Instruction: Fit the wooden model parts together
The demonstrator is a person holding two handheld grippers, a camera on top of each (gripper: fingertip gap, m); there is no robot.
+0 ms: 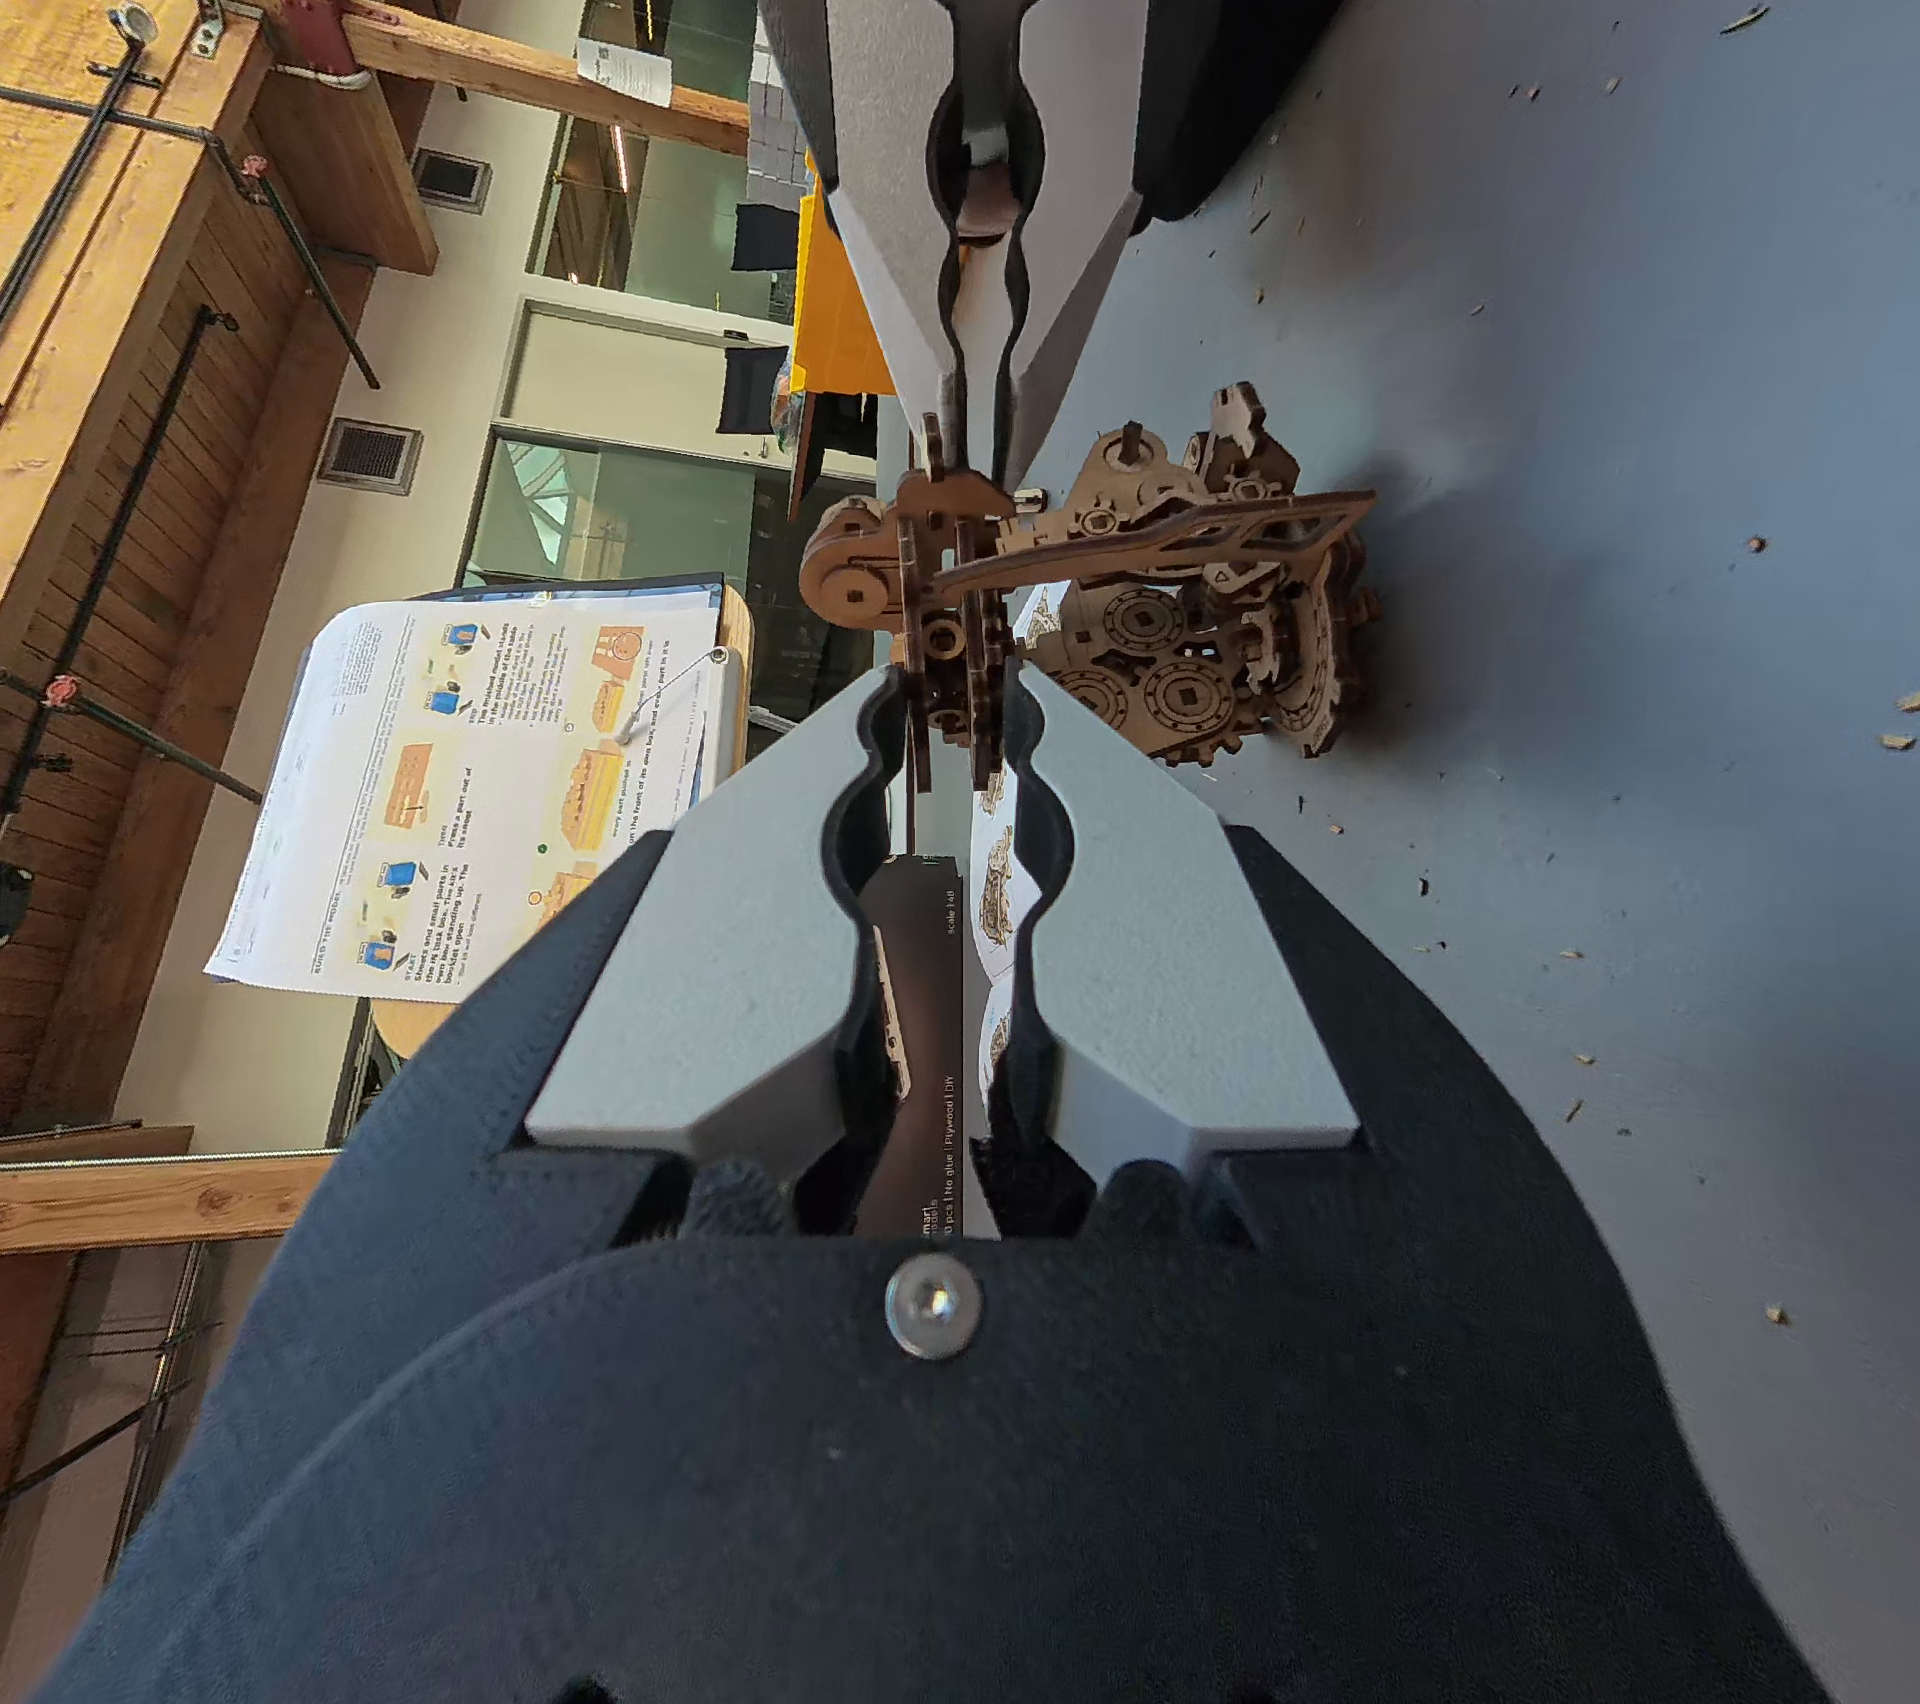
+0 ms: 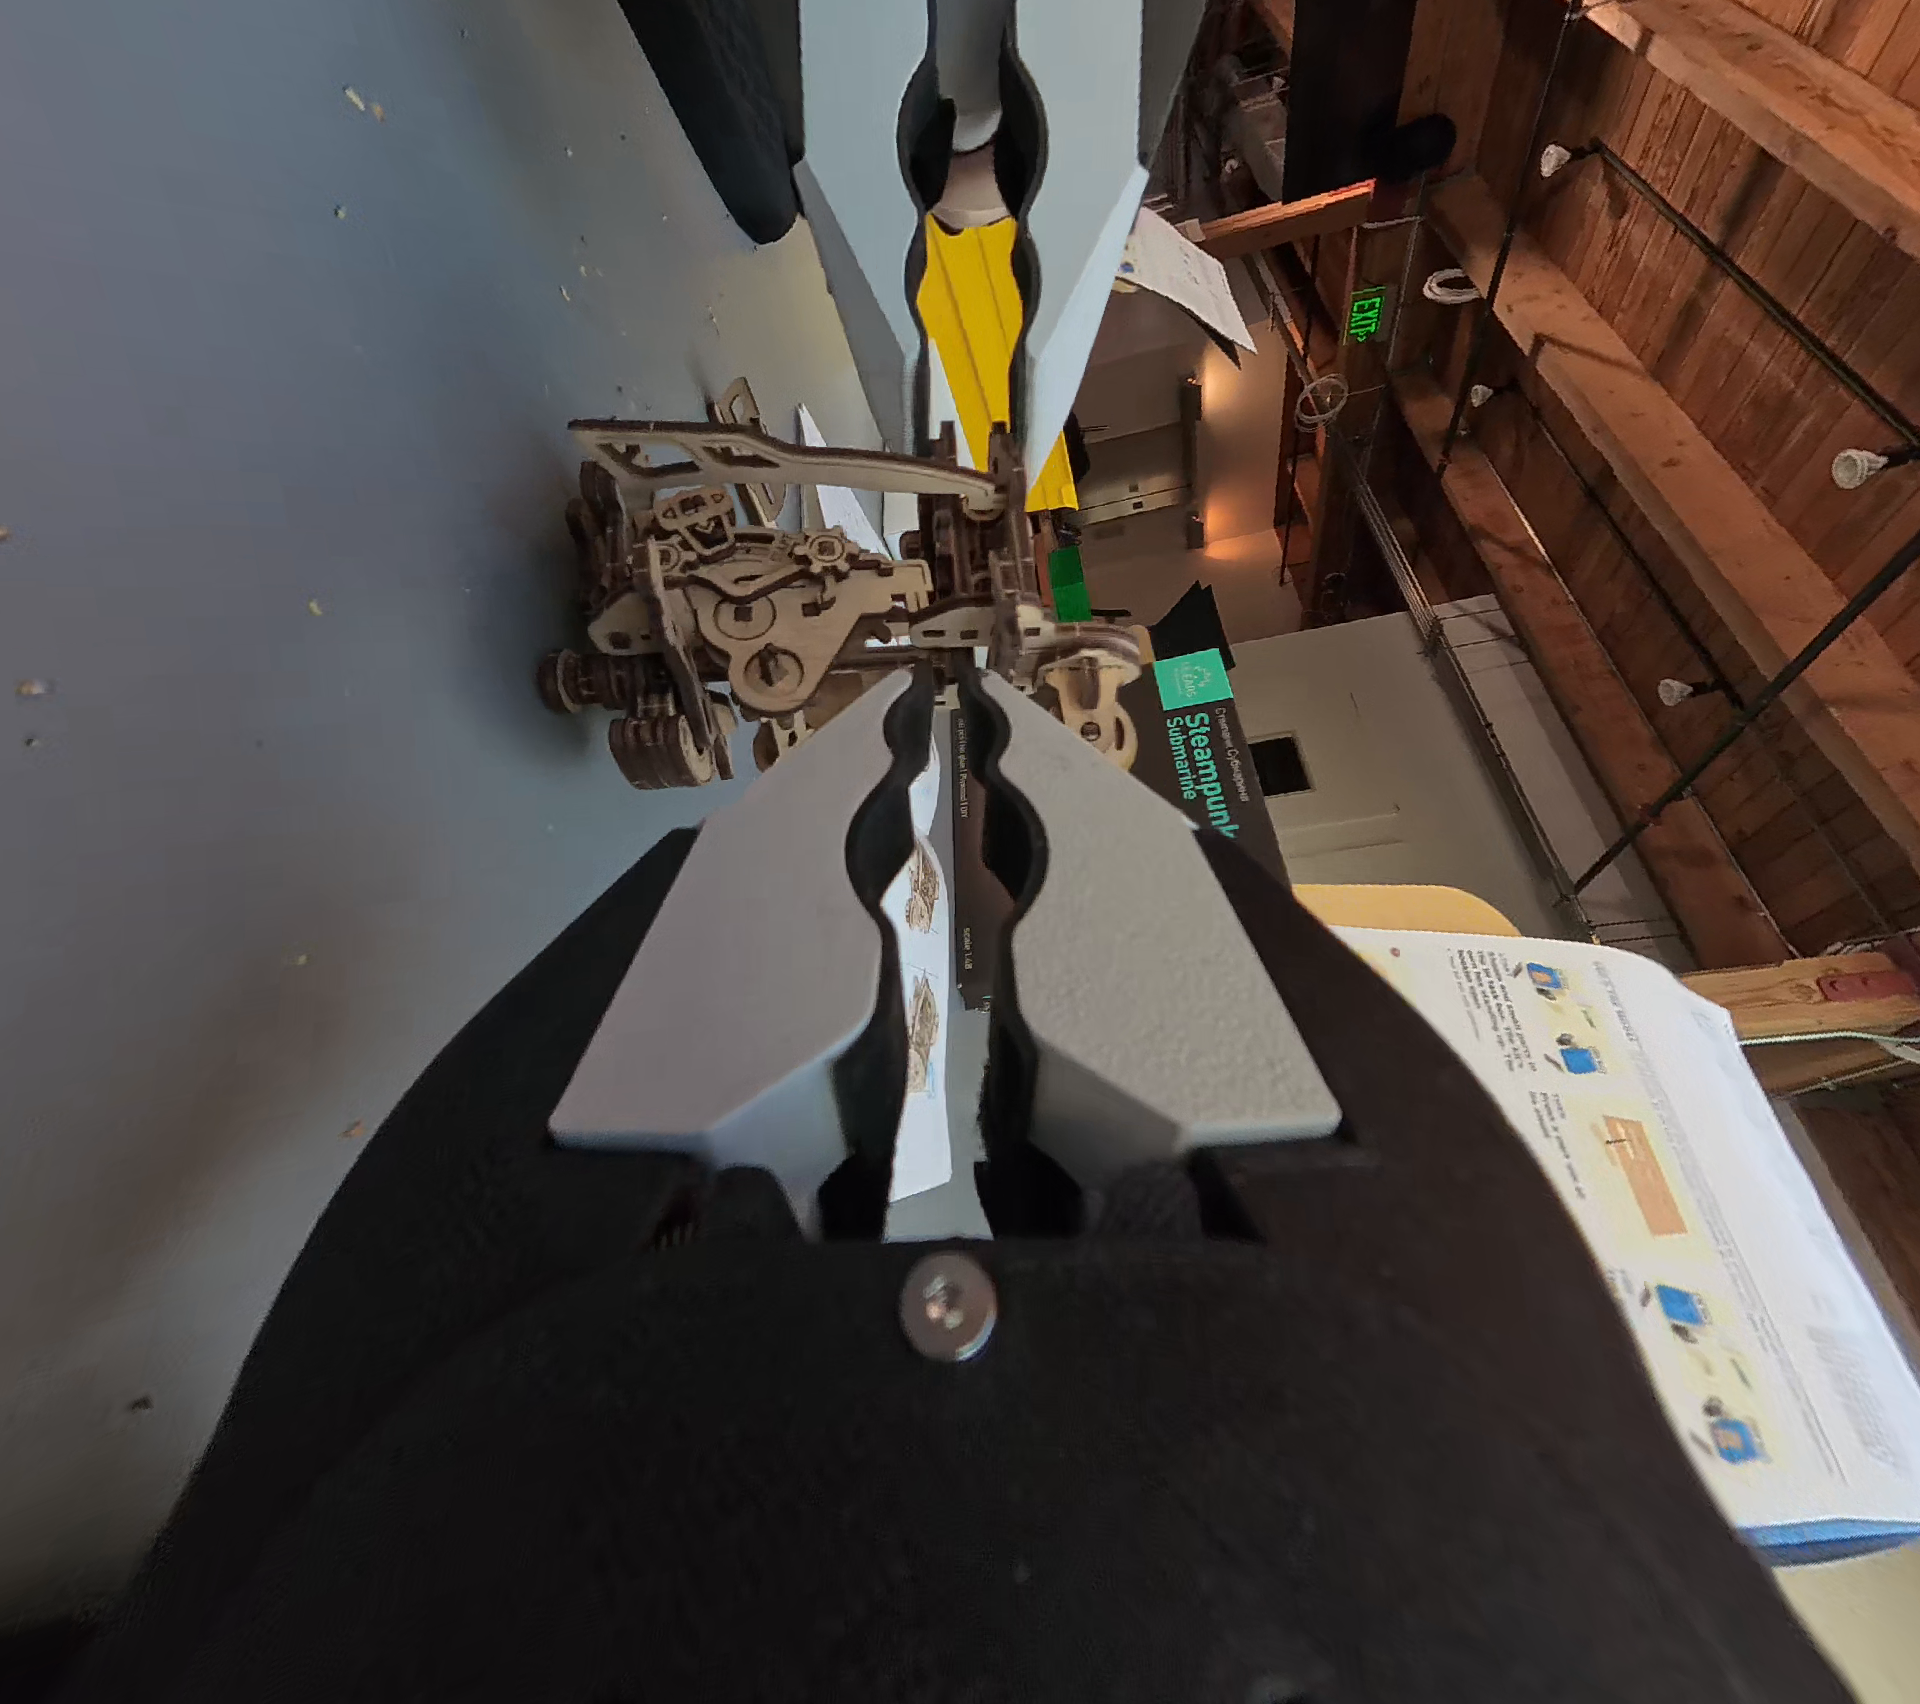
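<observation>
Both tools, left (image 1: 956,698) and right (image 2: 940,683), pinch the wooden model (image 1: 1143,594) from opposite ends — squeeze straight, gently.

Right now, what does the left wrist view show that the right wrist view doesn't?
Only the left wrist view shows the wall vents and glass partitions. Only the right wrist view shows the green lit sign and the ceiling lamps. Both show the two grippers, left gripper and right gripper, meeting tip to tip on the wooden model above the grey table, plus the instruction sheet.
</observation>
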